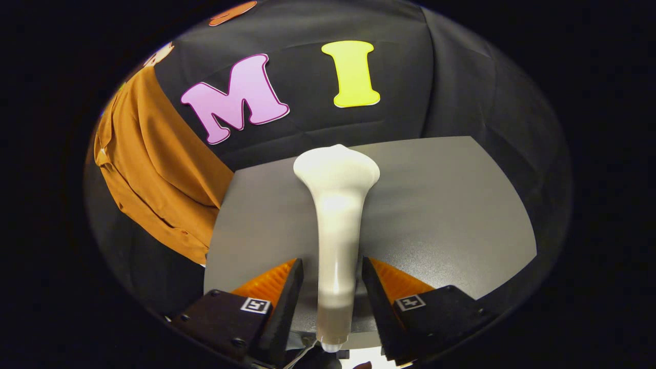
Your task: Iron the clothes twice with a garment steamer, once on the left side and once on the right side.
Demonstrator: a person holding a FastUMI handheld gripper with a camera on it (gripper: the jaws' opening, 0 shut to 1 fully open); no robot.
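A white garment steamer [336,215] lies on the grey table [451,205], its wide head pointing away from me toward the back wall. Its slim handle runs back between my fingers. My gripper [332,262] is open around that handle. A narrow strip of table shows between the handle and the left finger [287,292], and the right finger [376,292] sits very close to it. An orange-brown shirt [154,169] hangs against the black wall, beyond the table's left edge and to the left of the steamer.
The grey table spreads wide to the right of the steamer and ends at the black cloth wall behind. Its left edge stops just short of the shirt's lower hem [187,246].
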